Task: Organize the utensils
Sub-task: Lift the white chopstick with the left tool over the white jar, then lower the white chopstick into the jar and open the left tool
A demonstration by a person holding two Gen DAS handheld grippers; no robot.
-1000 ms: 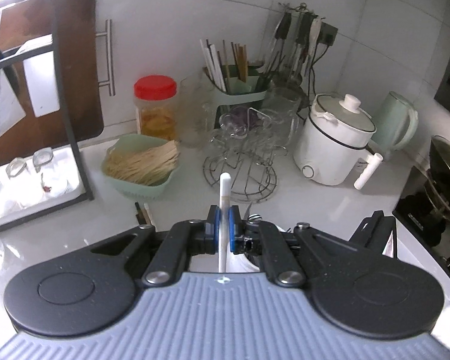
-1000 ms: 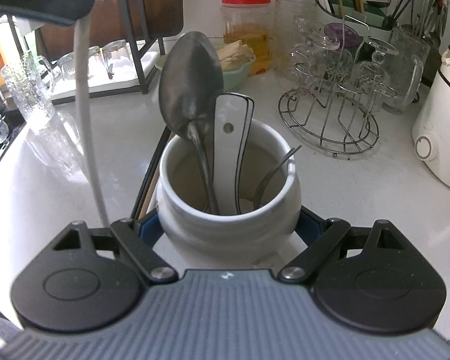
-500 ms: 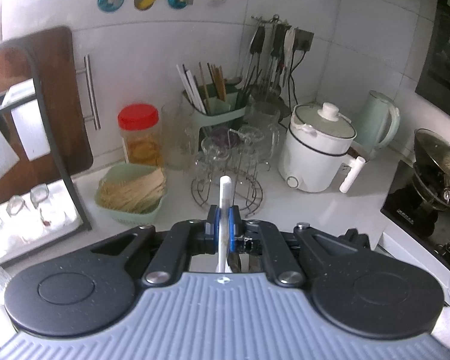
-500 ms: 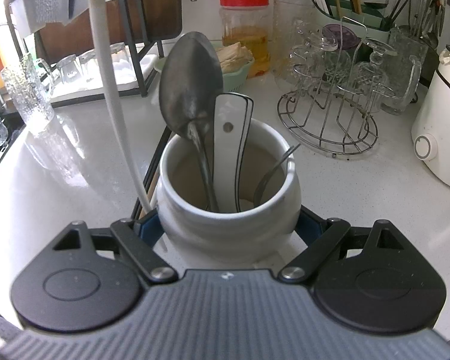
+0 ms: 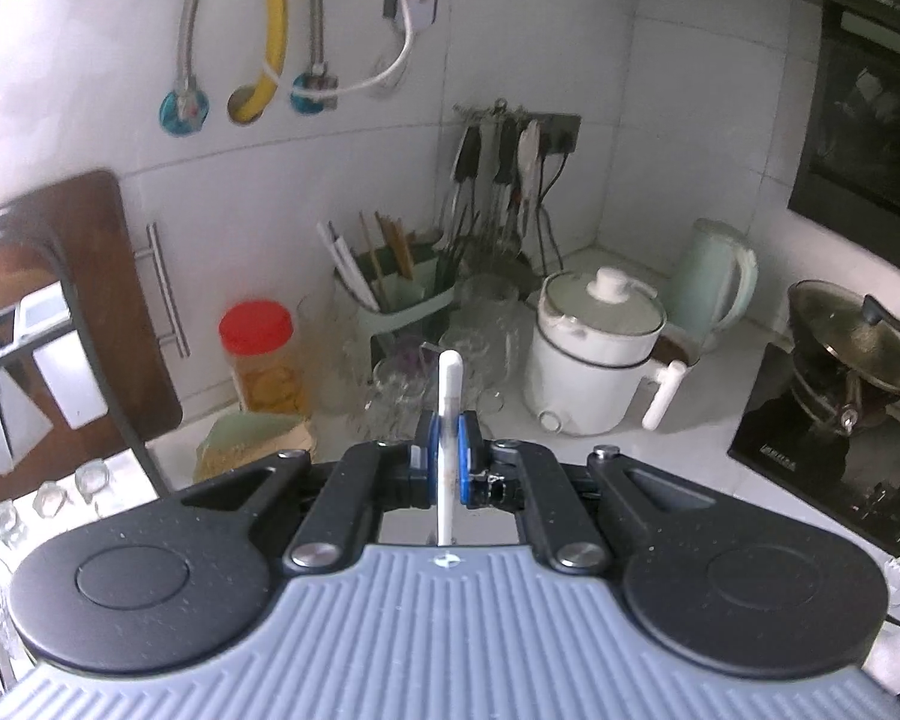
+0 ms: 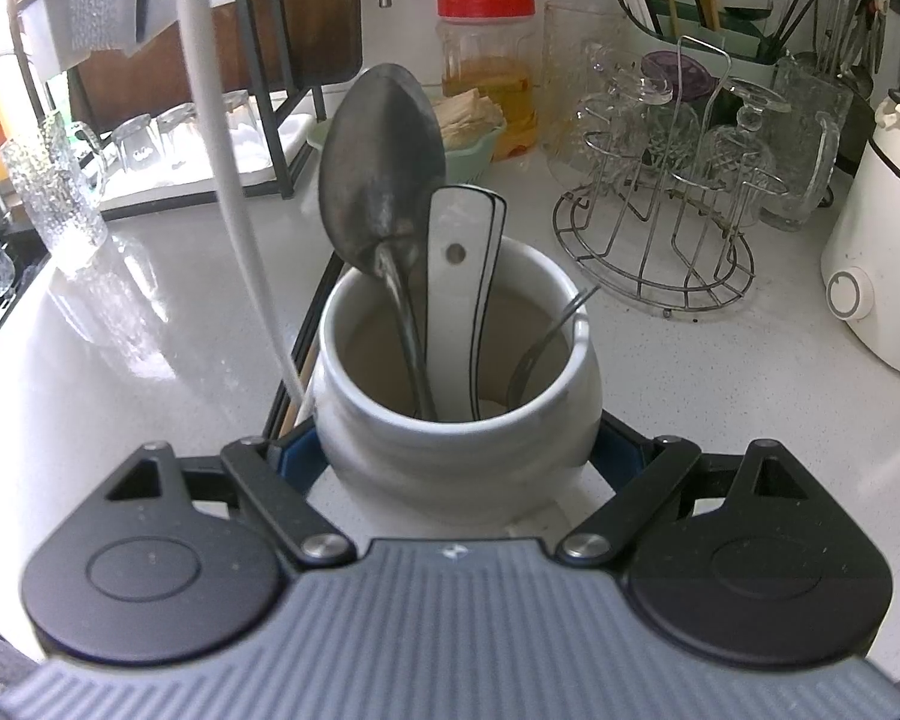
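here left gripper (image 5: 446,457) pinches white utensil (image 5: 449,414).

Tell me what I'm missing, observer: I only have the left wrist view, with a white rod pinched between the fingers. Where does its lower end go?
Observer: In the right wrist view the white utensil handle runs down beside the white ceramic crock, on its left outer side, not inside it.
Operator: Is anything holding that crock?
Observer: Yes, the right gripper has a finger on each side of its body.
Operator: What's already in it?
Observer: A metal spoon bowl-up, a white ceramic spoon, and a thin metal handle at the right rim.
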